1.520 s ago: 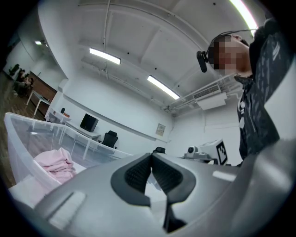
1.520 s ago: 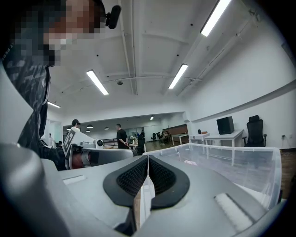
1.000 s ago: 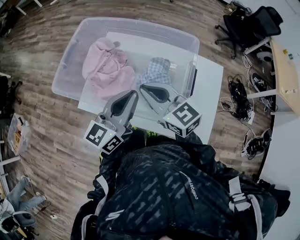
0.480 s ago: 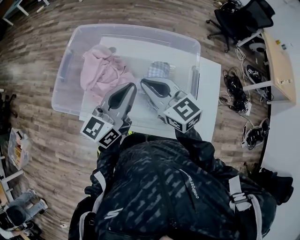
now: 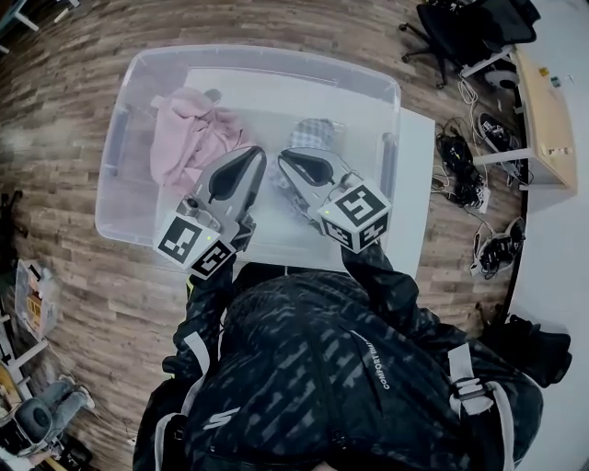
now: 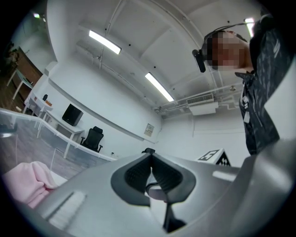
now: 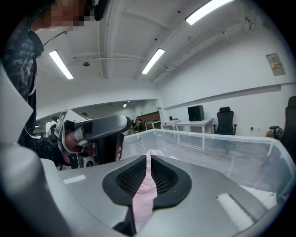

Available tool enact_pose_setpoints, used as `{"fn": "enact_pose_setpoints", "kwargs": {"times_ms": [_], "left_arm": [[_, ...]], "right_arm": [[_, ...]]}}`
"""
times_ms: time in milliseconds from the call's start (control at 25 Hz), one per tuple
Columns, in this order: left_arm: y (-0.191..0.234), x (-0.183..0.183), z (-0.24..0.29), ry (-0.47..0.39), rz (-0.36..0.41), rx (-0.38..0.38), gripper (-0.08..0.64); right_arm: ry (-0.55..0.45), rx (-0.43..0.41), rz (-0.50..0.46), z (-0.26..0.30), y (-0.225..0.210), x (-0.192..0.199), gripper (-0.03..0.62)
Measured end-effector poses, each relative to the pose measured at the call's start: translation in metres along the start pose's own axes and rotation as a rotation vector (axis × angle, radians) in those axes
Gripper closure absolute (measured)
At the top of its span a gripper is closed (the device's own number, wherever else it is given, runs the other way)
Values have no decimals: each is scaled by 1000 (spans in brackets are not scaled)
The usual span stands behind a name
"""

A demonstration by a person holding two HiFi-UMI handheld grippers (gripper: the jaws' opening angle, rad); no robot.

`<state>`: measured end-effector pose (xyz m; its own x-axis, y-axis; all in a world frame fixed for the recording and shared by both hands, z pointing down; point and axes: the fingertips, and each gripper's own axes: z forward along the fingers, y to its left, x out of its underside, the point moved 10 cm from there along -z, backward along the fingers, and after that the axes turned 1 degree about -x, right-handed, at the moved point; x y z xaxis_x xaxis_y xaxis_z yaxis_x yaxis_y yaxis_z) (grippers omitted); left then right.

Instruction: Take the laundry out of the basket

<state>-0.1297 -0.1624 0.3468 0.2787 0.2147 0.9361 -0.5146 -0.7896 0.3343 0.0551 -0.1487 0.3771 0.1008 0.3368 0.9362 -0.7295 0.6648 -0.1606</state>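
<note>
A clear plastic basket [image 5: 267, 53] stands on a white table [image 5: 416, 184]. Inside it a pink garment [image 5: 189, 138] lies bunched at the left and a checked cloth [image 5: 315, 133] near the middle. My left gripper [image 5: 256, 152] hangs over the basket's near part beside the pink garment, shut and empty; its tips meet in the left gripper view [image 6: 150, 156], where the pink garment [image 6: 27, 183] shows low at the left. My right gripper [image 5: 283, 156] hovers over the checked cloth, shut with nothing held. In the right gripper view [image 7: 148, 157] the pink garment [image 7: 141, 199] shows through the slit between the jaws.
The basket's clear wall [image 7: 217, 146] rises ahead of the right gripper. Office chairs [image 5: 469, 23], a tangle of cables [image 5: 456, 152] and a desk [image 5: 543, 101] stand to the right on the wood floor. My own dark jacket fills the bottom of the head view.
Both grippers have moved forward from the table's near edge to over the basket's near part. Both stay shut and empty.
</note>
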Motion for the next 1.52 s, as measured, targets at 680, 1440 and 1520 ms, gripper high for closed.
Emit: {"fn": "enact_pose_setpoints", "kwargs": {"times_ms": [680, 1440, 1520], "left_arm": [[33, 54, 22, 117, -135, -4, 555], [45, 58, 18, 103, -172, -49, 555], [45, 57, 18, 99, -172, -52, 555]], "right_arm": [[317, 158, 131, 37, -59, 72, 417], [669, 207, 174, 60, -86, 158, 232], [699, 218, 158, 63, -87, 164, 218]]}}
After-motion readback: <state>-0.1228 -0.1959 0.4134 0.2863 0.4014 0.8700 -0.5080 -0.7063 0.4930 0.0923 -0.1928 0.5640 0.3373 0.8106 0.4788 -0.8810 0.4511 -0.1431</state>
